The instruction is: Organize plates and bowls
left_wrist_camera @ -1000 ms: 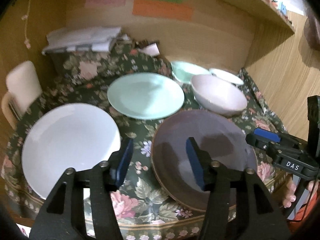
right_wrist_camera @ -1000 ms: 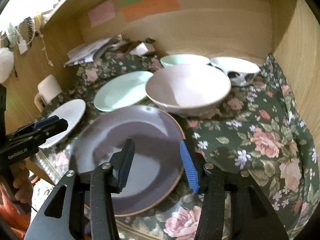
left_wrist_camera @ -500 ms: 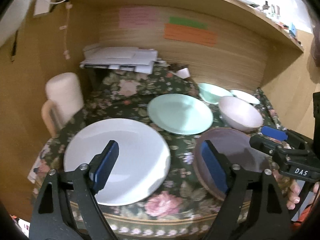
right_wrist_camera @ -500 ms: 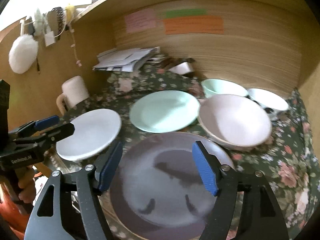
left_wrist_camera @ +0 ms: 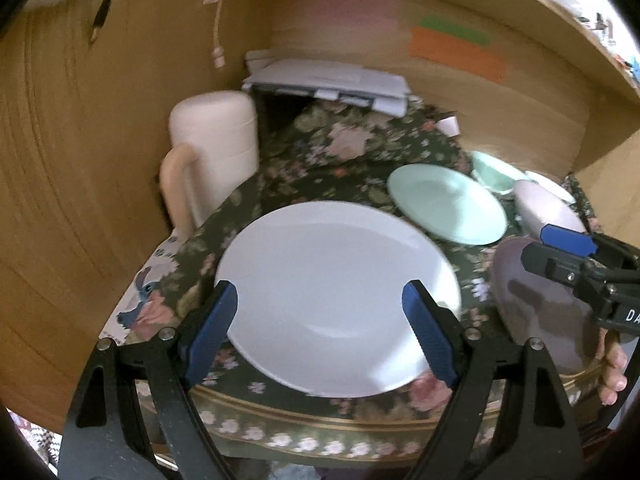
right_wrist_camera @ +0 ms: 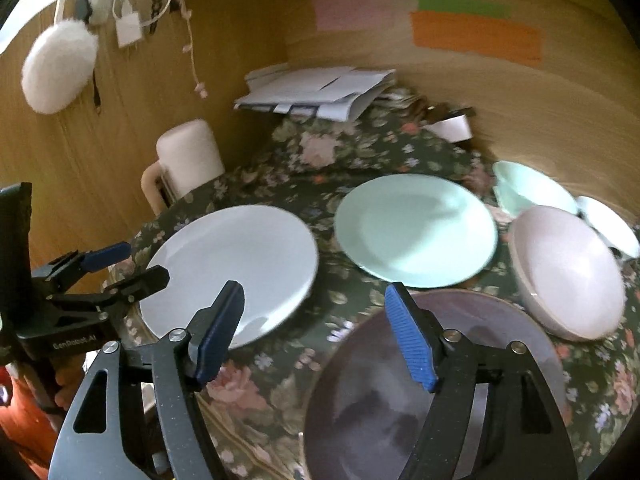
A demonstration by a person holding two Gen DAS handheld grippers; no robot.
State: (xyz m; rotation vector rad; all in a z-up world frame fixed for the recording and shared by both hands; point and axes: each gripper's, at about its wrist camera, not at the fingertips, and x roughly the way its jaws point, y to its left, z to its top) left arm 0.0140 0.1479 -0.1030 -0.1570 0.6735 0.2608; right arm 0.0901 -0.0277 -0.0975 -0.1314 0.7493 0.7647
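In the left wrist view, the left gripper (left_wrist_camera: 320,332) has just been opening; its jaws stand wide above the white plate (left_wrist_camera: 336,296) on the flowered cloth (left_wrist_camera: 352,148), holding nothing. The green plate (left_wrist_camera: 446,202) lies behind.

In the right wrist view, the right gripper (right_wrist_camera: 316,332) has just been opening too and grips nothing, hanging between the white plate (right_wrist_camera: 232,268) and the purple plate (right_wrist_camera: 432,392), beside the pale bowl (right_wrist_camera: 568,272).

A floral tablecloth (right_wrist_camera: 400,152) bears plates (right_wrist_camera: 232,264), bowls (right_wrist_camera: 568,272) and papers (right_wrist_camera: 316,92).

White plate (left_wrist_camera: 336,292), mint plate (right_wrist_camera: 416,228) — floral dark-green cloth (right_wrist_camera: 360,148).
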